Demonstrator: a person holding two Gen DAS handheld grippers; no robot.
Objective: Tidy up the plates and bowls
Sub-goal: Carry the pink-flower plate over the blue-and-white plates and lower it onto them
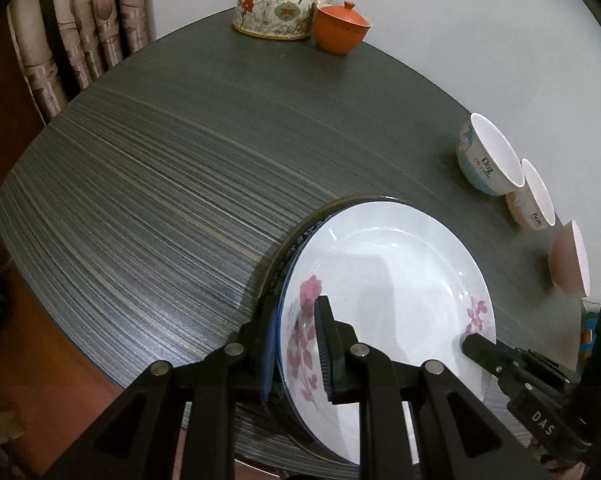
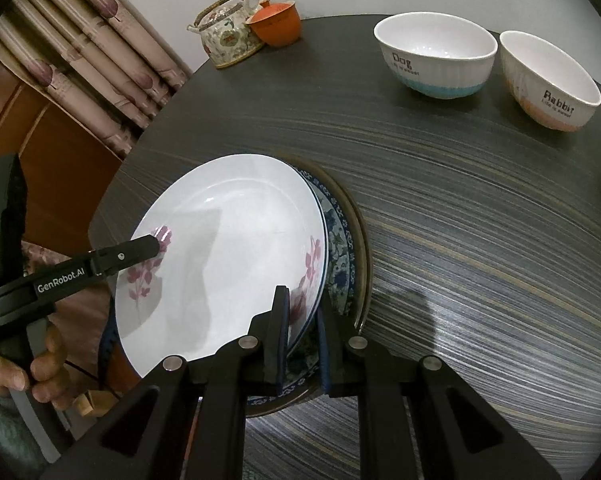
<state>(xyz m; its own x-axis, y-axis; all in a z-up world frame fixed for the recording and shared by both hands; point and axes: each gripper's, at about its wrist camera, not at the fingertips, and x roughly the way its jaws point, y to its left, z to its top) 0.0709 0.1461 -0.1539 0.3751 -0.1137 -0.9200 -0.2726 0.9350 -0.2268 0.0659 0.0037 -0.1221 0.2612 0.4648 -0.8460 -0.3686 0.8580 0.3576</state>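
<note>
Two bowls read "Dog" (image 2: 436,60) and "Rabbit" (image 2: 550,84); both claws, left "GenRobot.AI" (image 2: 156,245), right (image 2: 302,344), clench the white floral plate (image 2: 228,248).

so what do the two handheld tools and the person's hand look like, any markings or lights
Both are matte black with triangular cut-out linkages, silver pivot pins and ribbed dark blue pads. The left tool carries white "GenRobot.AI" lettering; the right tool has "DAS" and a green light behind it. The hand shows a grey-green knitted sleeve.
</note>
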